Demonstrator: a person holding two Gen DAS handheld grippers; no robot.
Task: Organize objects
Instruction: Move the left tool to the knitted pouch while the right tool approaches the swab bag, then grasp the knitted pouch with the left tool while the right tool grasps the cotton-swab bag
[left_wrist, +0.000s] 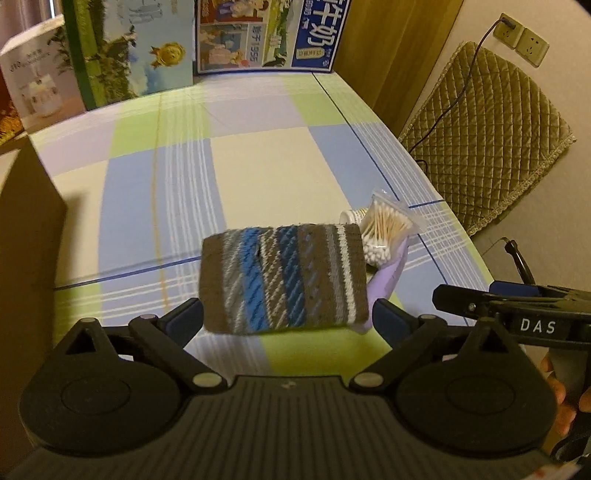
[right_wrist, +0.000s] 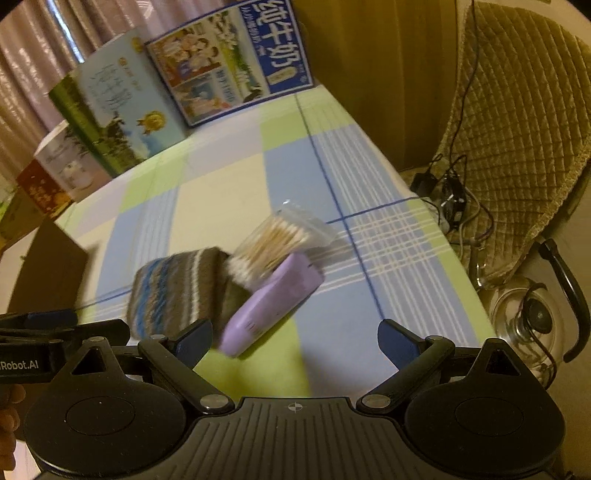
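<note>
A home room: checked cloth on the counter, milk cartons, curtains, wall sockets, quilted chair.

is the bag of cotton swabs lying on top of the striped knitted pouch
No, the bag of cotton swabs lies beside the striped knitted pouch at its far right corner, resting partly on the purple device.

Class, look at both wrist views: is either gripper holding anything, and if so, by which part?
Nothing is held. The left gripper and the right gripper are both open; the striped knitted cloth lies on the table, between the left fingertips but ungripped.
</note>
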